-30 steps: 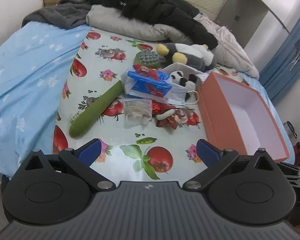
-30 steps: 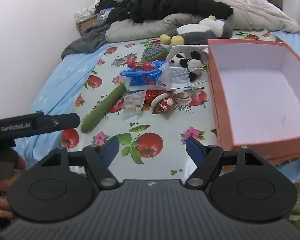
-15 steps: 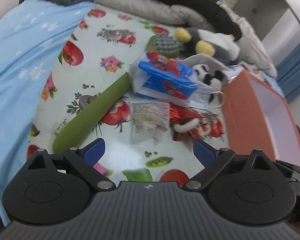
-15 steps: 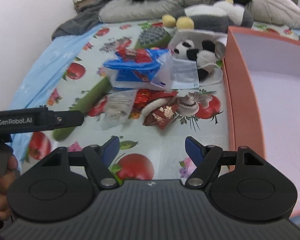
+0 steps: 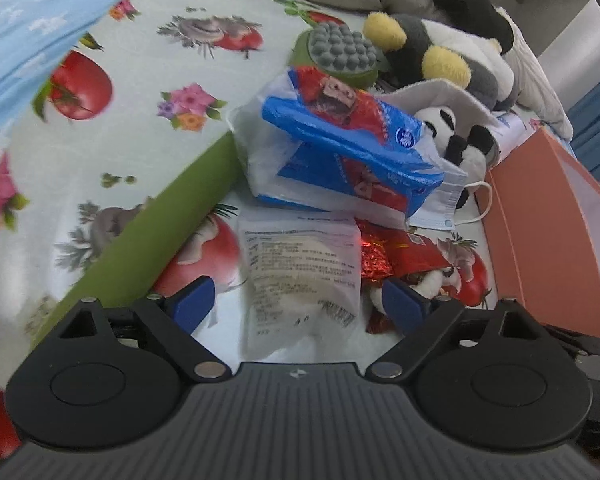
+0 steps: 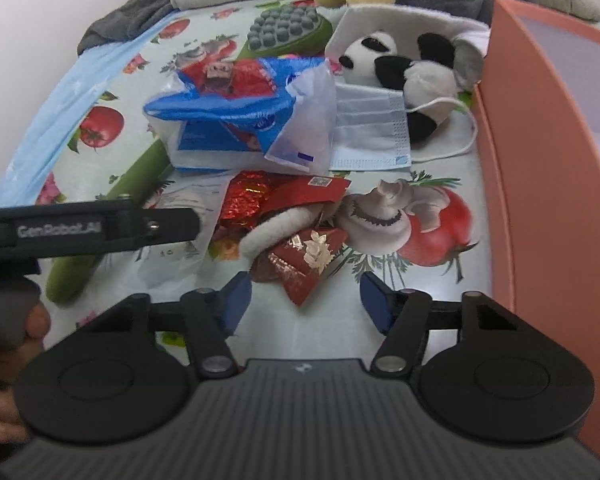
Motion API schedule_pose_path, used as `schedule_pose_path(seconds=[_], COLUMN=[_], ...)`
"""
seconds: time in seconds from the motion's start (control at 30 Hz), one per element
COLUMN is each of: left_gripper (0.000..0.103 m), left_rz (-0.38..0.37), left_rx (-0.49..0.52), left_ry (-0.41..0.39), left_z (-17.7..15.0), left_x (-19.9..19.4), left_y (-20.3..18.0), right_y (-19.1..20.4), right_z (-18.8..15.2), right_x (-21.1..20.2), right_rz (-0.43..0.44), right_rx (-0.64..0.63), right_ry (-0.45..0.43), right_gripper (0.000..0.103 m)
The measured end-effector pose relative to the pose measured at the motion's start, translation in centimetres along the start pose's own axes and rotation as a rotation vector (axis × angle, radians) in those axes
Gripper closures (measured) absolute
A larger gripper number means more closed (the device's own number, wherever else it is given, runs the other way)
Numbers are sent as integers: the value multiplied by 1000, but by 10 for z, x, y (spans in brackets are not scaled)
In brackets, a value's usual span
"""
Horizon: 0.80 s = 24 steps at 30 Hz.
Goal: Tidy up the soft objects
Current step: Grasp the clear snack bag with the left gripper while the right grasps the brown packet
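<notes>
In the left wrist view, the left tool point(image 5: 294, 302) hung over the bed point(image 5: 148, 92) with its jaws wide; they had just been closing a little, and the clear packet point(image 5: 300, 276) lay between the blue fingertips point(image 5: 190, 300), with no pad pressing on it that I could see. The packet sat just ahead of and under the tool, flat, its long axis running near to far, so it lined up with the gap and the left hand looked the nearer one for it. It was a thin, see-through pouch with printed text and a pale filling, likely limp when lifted. Left of it ran a green roll point(image 5: 156, 228); far of it lay a blue pack point(image 5: 340, 152), a mask point(image 5: 440, 204) and a panda point(image 5: 452, 136); the box point(image 5: 548, 220) stood to the right. In the right wrist view, the right tool point(image 6: 300, 300) had its jaws at a middling gap, having just been closing, empty, with the near tip of the red pouch point(image 6: 304, 264) between the fingertips and untouched as far as I could tell. The pouch lay just far of the tool, tilted, glossy red with a gold flower, beside a white plush band point(image 6: 276, 228). The box point(image 6: 540, 160) was open and close on the right.
</notes>
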<state>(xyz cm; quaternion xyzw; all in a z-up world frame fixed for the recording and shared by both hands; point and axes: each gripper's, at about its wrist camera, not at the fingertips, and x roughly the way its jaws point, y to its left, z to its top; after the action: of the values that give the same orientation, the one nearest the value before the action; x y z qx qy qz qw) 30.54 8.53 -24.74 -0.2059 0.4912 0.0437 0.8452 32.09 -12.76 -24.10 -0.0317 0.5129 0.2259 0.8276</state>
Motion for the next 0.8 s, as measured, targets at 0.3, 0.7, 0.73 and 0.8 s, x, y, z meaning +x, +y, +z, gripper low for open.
schedule_pose_path(seconds=[0.3,0.7,0.73,0.8], left_gripper=[46,48,48,48], left_rz=[-17,-36,-35,-35], left_rx=[48,14,15,12], left_ry=[2,13,13,12], left_z=[5,-31,-37,-48], left_x=[19,-20,-26,-37], left_y=[-4,2,2,3], right_y=[4,9,10,12], right_z=[3,-17,-21,-29], right_x=[20,-10,-14,-21], right_rz=[16,9,10,12], right_rx=[13,3,6,13], right_ry=[14,1,4,7], right_gripper=[75,81,82,84])
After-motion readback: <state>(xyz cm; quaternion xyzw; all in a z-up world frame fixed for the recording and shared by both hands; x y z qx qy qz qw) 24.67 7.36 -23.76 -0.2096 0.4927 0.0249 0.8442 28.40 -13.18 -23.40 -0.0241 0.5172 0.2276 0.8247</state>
